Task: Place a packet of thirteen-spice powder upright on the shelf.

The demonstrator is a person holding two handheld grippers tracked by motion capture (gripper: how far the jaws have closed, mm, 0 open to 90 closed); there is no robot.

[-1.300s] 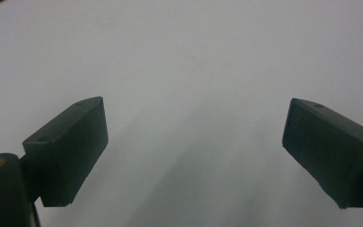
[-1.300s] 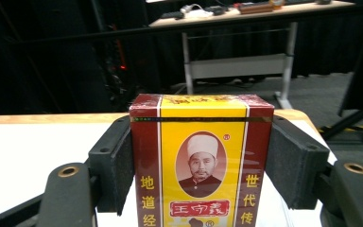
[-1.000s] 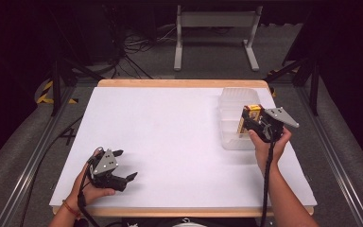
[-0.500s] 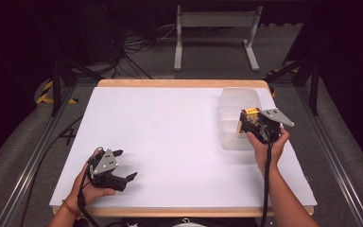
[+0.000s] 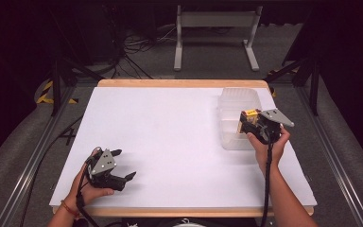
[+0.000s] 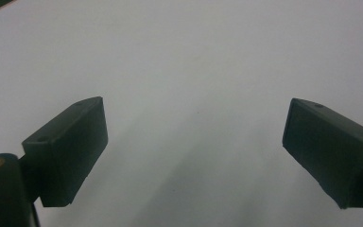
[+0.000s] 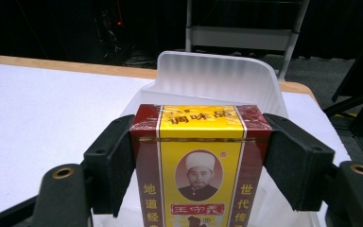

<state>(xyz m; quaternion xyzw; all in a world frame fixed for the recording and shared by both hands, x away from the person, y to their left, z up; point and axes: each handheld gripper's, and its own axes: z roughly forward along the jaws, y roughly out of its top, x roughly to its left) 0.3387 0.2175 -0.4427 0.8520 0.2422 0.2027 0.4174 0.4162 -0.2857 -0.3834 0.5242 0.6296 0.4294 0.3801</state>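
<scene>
Right gripper view: red-and-yellow box clamped between right hand-held gripper jaws.

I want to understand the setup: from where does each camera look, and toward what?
High view: above the person's side, facing forward and down on the table; both forearms and grippers show.
Left gripper view: on the left gripper, facing bare tabletop.
Right gripper view: on the right gripper, facing the box and clear bin, which the high view shares.
</scene>
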